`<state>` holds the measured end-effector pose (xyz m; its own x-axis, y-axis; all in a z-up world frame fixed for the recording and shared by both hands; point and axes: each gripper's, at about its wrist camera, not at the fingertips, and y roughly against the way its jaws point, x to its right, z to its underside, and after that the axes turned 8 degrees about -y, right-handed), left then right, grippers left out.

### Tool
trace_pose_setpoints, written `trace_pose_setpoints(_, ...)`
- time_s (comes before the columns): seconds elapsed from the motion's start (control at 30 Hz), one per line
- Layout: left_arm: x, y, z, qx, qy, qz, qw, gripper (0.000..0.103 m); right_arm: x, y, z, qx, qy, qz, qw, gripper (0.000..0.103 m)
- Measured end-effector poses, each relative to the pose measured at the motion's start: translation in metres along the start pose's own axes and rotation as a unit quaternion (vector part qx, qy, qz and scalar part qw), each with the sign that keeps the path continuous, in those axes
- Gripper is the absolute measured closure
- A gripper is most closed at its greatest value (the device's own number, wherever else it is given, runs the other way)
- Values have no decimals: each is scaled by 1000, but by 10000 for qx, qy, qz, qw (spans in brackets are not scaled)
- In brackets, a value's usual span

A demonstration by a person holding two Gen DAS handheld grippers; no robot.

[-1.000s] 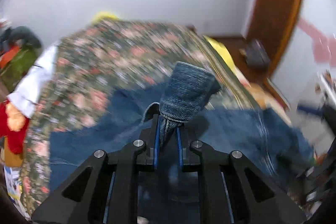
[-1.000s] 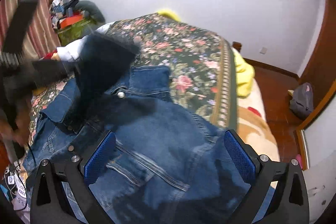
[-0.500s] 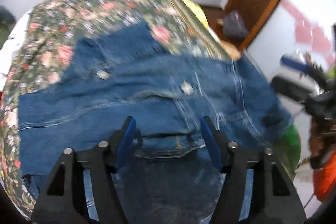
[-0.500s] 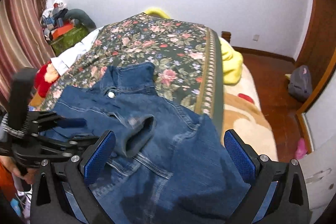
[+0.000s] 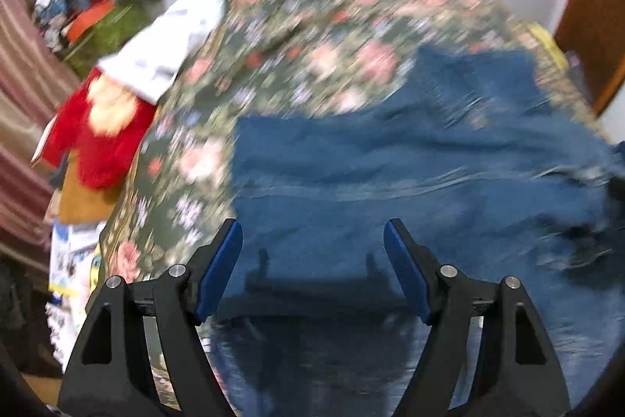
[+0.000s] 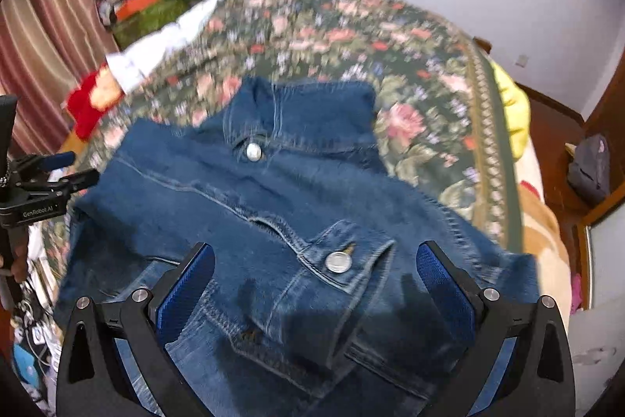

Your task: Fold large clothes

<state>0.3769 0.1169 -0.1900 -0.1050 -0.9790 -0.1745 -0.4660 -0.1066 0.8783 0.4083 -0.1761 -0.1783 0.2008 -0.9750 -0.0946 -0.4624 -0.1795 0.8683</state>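
One blue denim jacket (image 6: 281,221) lies spread on the dark floral bedspread (image 6: 390,65), collar toward the far wall, a cuffed sleeve folded across its front; two silver buttons show, one at the collar (image 6: 254,151), one on the cuff (image 6: 338,262). Two grippers. Left gripper (image 5: 312,253): jaws just been opening, now apart, nothing between them; a second ago it pinched the sleeve cuff. Right gripper (image 6: 315,268): jaws wide, empty, as before, over the cuff.
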Motion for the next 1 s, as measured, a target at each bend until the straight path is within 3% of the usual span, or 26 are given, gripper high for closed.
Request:
trace_pose_setpoints(0.17, -19, -57, 28, -682, 143, -326, 9970, 28, -4, -47, 8, -636, 442, 511, 9957, 0)
trace_pose_setpoints(0.3, -17, -58, 44, -389, -69, -550, 9977, 14, 14, -50, 13, -805, 252, 338, 9959, 0)
trace_pose_setpoints(0.47, -13, -52, 58, -385, -279, -709, 9964, 12, 32, -37, 15, -828, -93, 223, 9963, 0)
trace_pose_setpoints(0.7, -13, -25, 57, -421, -45, -713, 9966, 12, 23, 21, 19, -142, 100, 265, 9995, 0)
trace_pose_setpoints(1.0, 25, 54, 28, 504, -278, -717, 9958, 12, 37, 113, 27, 993, 57, 289, 9946, 0)
